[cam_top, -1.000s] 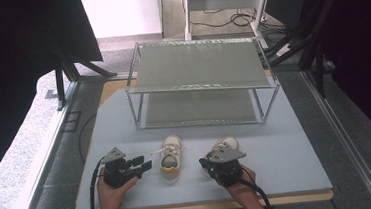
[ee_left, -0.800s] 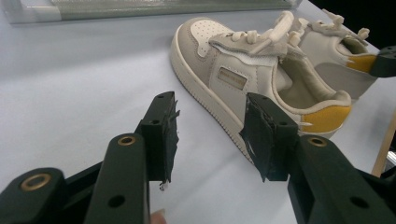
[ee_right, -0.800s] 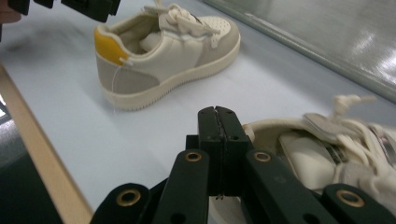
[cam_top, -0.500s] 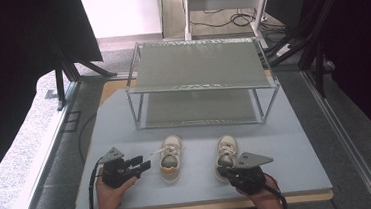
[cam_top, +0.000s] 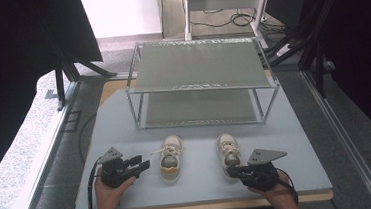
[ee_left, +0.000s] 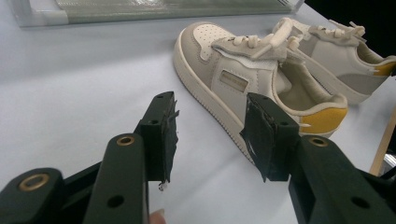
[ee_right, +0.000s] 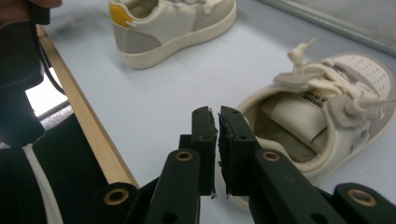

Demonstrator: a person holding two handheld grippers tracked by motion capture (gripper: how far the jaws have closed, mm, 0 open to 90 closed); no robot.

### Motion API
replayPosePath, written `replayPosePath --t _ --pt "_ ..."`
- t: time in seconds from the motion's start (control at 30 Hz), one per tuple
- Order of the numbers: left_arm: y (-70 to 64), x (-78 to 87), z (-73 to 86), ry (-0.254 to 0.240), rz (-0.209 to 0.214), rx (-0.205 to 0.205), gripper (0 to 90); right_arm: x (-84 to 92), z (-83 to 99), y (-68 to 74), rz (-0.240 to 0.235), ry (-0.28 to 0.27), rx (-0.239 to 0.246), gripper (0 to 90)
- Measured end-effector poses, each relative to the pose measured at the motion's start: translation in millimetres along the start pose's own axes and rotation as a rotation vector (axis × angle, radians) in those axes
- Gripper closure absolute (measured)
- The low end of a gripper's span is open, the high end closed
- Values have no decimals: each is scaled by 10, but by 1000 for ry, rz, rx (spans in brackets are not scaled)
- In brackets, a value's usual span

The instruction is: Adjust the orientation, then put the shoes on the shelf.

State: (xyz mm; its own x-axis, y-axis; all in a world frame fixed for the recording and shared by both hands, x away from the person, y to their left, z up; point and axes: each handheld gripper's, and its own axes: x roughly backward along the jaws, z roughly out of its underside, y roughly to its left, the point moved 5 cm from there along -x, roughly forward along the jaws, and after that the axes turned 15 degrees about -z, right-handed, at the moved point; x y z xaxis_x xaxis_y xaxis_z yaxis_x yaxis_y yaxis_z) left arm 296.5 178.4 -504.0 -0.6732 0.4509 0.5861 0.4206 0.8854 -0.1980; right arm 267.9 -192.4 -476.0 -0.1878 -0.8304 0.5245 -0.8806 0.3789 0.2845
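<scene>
While apart, two shoes between grippers.

Two small cream sneakers with yellow heels are sitting upright side by side, toes facing the rack.

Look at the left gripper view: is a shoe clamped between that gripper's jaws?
No: the left gripper stands open with bare table between its jaws, and the nearer shoe lies beyond them, untouched.

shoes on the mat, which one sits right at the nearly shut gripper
The right shoe: its heel lies just beyond the right gripper. The left shoe stands apart from the open left gripper.
</scene>
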Motion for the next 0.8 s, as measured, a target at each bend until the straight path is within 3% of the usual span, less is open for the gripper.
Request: replayPosePath --t 0.23,0.37,0.47,0.63,0.8 --pt "-28 63 -57 -24 -11 -15 519 84 -108 31 -26 -48 85 693" --pt "-119 153 -189 -60 5 -57 447 82 -143 -31 -56 -21 141 575" --pt "-225 194 -314 -70 35 -107 429 77 -169 -46 -66 -5 151 554" --pt "-481 218 -518 -74 82 -225 419 126 -298 -92 -80 80 159 524" --pt "-691 144 -642 -19 125 -328 412 167 -416 -131 -102 167 174 498"
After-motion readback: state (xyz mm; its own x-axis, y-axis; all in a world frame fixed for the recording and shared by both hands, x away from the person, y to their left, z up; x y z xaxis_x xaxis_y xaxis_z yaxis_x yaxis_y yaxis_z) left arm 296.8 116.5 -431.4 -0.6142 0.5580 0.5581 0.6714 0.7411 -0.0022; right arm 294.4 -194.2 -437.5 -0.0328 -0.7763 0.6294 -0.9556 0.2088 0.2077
